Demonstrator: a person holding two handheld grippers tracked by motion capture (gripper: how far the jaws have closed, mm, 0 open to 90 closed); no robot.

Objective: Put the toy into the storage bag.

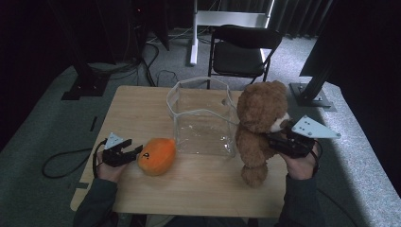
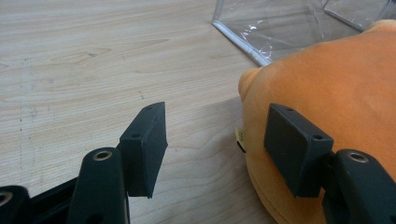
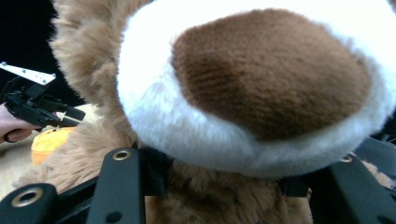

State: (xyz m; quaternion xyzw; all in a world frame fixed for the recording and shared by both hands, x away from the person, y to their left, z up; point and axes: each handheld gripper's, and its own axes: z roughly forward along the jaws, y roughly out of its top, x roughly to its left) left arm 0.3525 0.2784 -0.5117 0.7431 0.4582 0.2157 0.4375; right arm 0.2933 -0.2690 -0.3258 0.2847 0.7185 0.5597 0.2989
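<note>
Two toys: right hand-held gripper (image 1: 278, 140) pinches the teddy bear (image 1: 259, 127) beside the clear bag (image 1: 202, 118); left hand-held gripper (image 1: 135, 152), spread, straddles the orange plush (image 1: 157, 155).

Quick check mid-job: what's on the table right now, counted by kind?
Soft toys: 2, a brown teddy bear and an orange plush
Clear plastic containers: 1
Total: 3

Clear plastic bin (image 1: 202, 118), wooden table (image 1: 142, 109), perhaps folding chair (image 1: 241, 49)
</note>
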